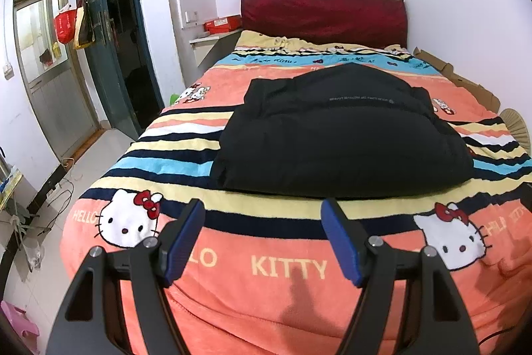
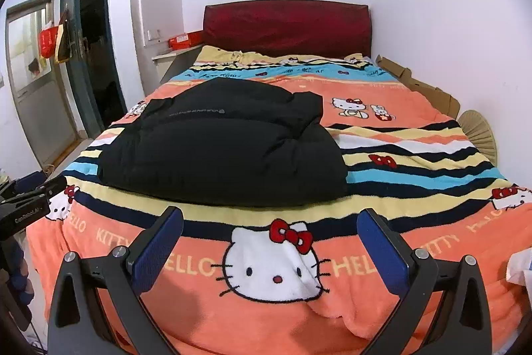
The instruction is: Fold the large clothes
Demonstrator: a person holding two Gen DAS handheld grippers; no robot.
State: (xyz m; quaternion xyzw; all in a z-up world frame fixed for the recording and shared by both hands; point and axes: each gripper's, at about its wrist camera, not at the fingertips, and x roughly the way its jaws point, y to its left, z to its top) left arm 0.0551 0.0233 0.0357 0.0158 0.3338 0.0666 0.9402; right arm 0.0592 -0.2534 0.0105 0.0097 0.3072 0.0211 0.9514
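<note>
A black padded jacket lies folded in a thick rectangle on the bed's Hello Kitty blanket; it also shows in the right wrist view. My left gripper is open and empty, hovering over the foot of the bed just short of the jacket's near edge. My right gripper is open and empty, also over the foot of the bed, near the jacket's near right corner. The left gripper's body shows at the left edge of the right wrist view.
A dark red headboard stands at the far end against the wall. Flattened cardboard and a woven fan lie along the bed's right side. An open dark door, a side shelf with a red box and floor cables are on the left.
</note>
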